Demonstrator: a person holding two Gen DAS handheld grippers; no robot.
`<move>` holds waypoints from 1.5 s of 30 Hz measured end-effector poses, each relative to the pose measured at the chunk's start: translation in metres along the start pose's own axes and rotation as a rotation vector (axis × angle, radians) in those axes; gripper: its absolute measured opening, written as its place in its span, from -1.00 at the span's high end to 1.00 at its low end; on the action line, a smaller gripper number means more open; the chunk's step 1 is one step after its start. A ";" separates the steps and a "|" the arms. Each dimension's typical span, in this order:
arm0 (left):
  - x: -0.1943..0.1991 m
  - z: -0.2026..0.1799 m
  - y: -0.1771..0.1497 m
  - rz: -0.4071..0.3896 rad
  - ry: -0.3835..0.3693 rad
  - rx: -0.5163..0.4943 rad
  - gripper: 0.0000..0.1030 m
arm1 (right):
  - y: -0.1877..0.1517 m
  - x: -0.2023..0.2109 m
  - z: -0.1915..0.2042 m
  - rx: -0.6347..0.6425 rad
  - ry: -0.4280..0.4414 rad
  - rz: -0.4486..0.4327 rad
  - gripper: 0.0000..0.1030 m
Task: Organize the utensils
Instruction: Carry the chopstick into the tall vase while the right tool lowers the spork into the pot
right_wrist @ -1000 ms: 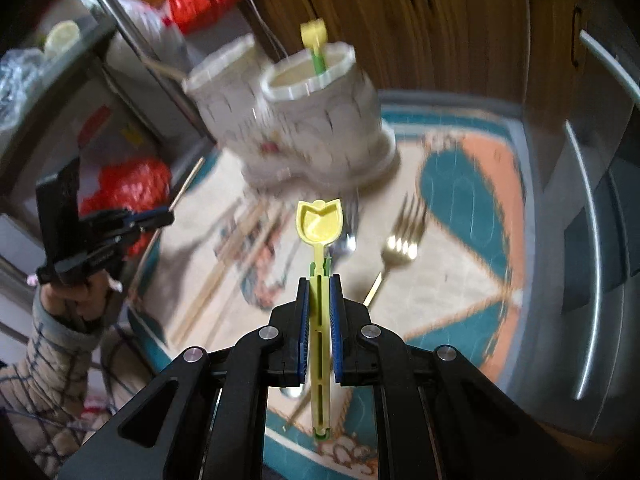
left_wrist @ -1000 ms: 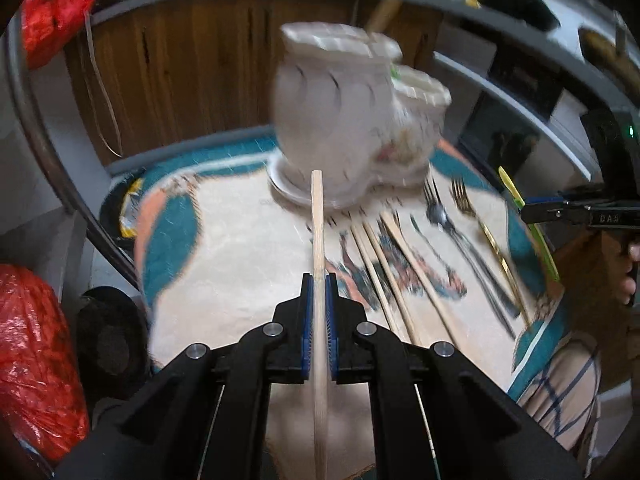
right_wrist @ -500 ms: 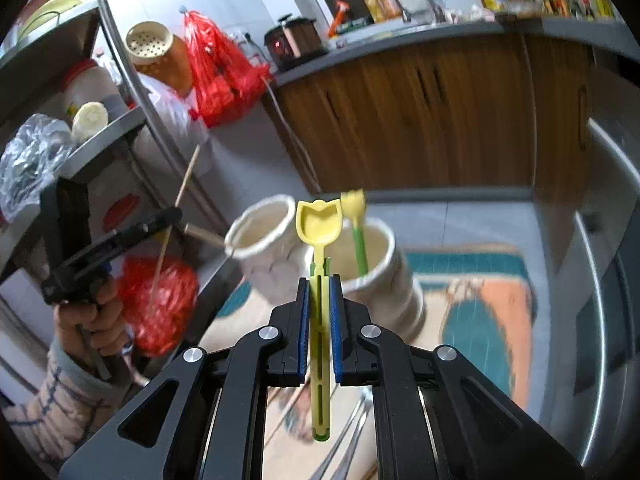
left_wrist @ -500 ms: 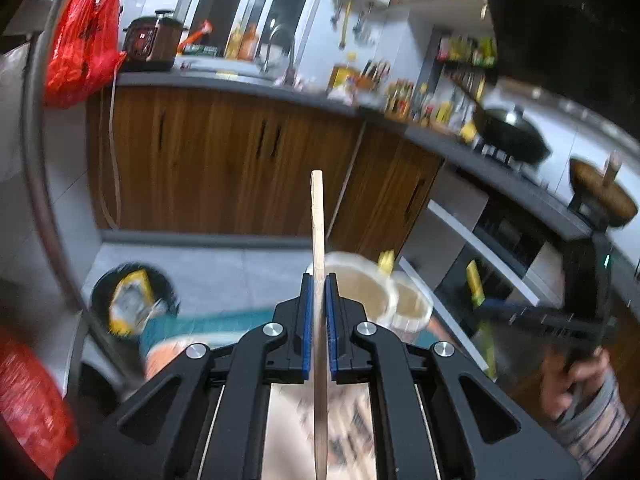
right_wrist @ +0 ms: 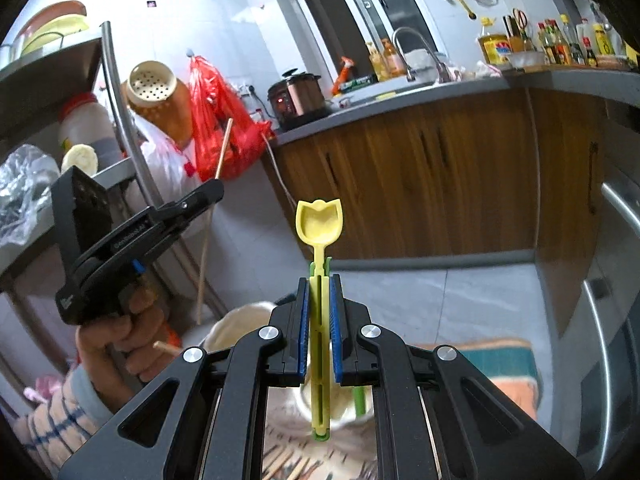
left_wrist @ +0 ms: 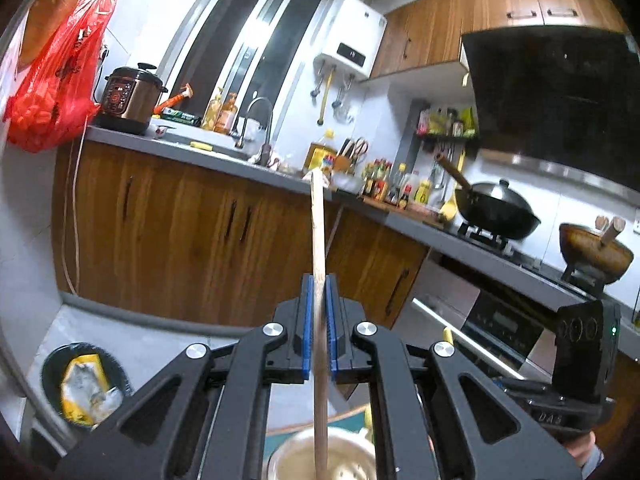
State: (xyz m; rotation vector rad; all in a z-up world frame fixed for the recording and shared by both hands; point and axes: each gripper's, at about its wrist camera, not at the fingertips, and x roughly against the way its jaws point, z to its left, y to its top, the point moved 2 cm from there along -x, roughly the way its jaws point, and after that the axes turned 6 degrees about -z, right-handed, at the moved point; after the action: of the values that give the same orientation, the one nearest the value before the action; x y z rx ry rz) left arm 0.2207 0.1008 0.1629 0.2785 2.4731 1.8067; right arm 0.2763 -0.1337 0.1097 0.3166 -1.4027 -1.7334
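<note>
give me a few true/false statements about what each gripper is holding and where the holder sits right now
1. The left gripper is shut on a wooden chopstick. True.
2. The right gripper is open and holds nothing. False: it is shut on a yellow spoon with a tulip-shaped bowl.
3. The chopstick's lower end hangs over the cream utensil holder. True.
4. The spoon is held bowl end down. False: the bowl points up, away from the holder.
5. A black wok sits on the stove. True.
</note>
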 end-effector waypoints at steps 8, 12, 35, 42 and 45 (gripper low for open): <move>-0.001 0.002 -0.040 -0.041 0.003 -0.021 0.88 | -0.013 -0.019 -0.006 0.051 -0.041 -0.042 0.79; 0.005 0.005 -0.056 -0.020 0.012 -0.013 0.89 | -0.023 -0.029 -0.007 0.076 -0.060 -0.029 0.79; 0.036 -0.002 -0.089 0.164 0.120 -0.174 0.88 | -0.058 -0.030 0.011 0.195 -0.154 0.146 0.79; 0.035 -0.005 -0.085 0.180 0.118 -0.197 0.88 | -0.058 -0.036 0.010 0.203 -0.172 0.172 0.79; 0.035 -0.007 -0.083 0.177 0.120 -0.212 0.88 | -0.058 -0.036 0.012 0.213 -0.177 0.173 0.79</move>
State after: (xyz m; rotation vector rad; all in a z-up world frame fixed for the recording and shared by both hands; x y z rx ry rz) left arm 0.1761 0.0761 0.0885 0.3967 2.3701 2.1984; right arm 0.2636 -0.0993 0.0506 0.1530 -1.6967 -1.5030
